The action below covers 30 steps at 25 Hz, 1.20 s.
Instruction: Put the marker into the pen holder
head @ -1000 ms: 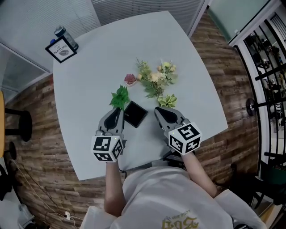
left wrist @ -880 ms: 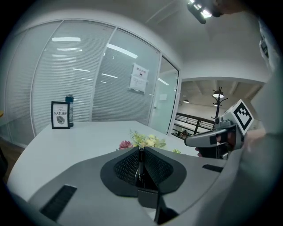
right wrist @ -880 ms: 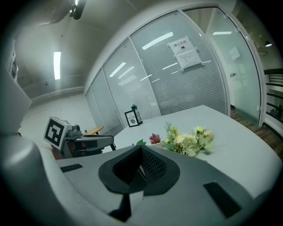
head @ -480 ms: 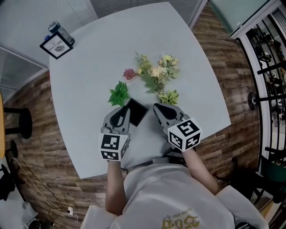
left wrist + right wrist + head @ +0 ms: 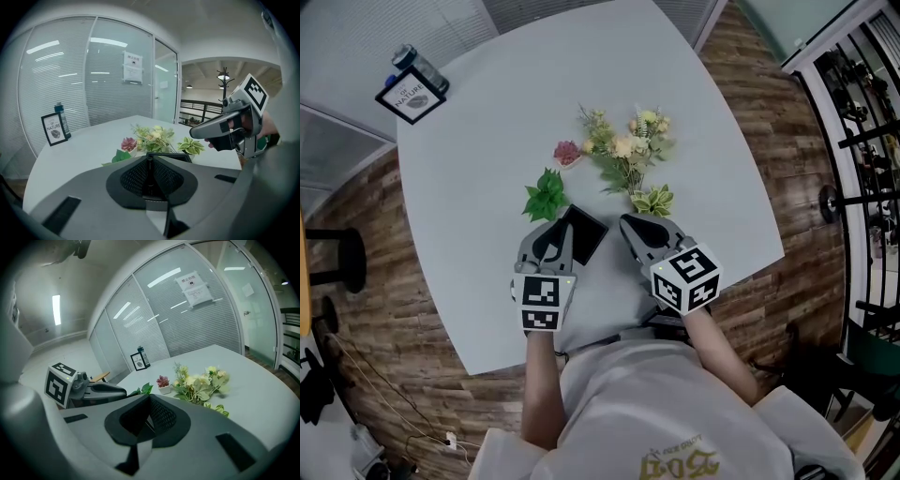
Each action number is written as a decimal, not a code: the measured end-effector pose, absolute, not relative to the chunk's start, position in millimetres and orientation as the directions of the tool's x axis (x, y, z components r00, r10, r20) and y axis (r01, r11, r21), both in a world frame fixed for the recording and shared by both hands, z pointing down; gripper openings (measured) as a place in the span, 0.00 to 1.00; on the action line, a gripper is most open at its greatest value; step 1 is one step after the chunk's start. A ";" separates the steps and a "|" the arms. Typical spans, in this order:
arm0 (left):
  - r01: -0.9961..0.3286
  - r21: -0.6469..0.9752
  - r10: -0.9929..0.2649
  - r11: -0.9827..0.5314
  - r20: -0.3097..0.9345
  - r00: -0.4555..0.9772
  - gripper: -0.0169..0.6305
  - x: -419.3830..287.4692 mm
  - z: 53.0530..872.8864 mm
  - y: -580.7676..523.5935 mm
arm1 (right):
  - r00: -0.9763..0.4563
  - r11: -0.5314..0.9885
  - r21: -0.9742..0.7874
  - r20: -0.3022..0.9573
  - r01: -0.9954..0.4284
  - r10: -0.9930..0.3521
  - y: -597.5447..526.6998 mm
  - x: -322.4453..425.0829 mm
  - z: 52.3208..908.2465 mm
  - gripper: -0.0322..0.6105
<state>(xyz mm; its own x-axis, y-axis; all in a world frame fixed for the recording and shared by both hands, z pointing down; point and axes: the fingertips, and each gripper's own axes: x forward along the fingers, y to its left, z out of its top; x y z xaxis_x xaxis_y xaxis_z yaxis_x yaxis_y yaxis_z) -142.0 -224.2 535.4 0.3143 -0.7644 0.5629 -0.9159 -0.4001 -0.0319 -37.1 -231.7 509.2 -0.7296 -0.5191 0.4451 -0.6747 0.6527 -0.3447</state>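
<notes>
Both forearms reach forward over near edge of desk (image 5: 478, 159). Left claw (image 5: 555, 231) pressed together, empty, just beside pen holder (image 5: 586, 233). Right claw (image 5: 630, 225) likewise, opposite side.

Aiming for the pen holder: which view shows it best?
Head view: the pen holder shows nearly whole from above. Left gripper view catches only its rim beyond the jaws; right gripper view doesn't show it clearly.
</notes>
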 end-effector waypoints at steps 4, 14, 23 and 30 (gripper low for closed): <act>-0.918 -0.051 -0.766 -0.393 0.570 0.296 0.09 -142.4 537.5 -226.3 | -0.729 0.651 -0.347 0.450 -0.675 -0.516 -231.8 -36.7 509.9 0.08; -0.919 -0.053 -0.768 -0.391 0.570 0.294 0.17 -142.6 540.6 -228.3 | -0.723 0.643 -0.349 0.455 -0.681 -0.519 -228.9 -34.0 511.4 0.07; -0.925 -0.052 -0.790 -0.377 0.539 0.292 0.19 -144.8 531.7 -229.9 | -0.719 0.648 -0.331 0.442 -0.686 -0.536 -228.0 -30.6 500.1 0.08; -0.941 -0.025 -0.824 -0.339 0.490 0.284 0.19 -150.1 512.4 -220.0 | -0.721 0.660 -0.309 0.419 -0.685 -0.552 -222.1 -27.0 483.9 0.07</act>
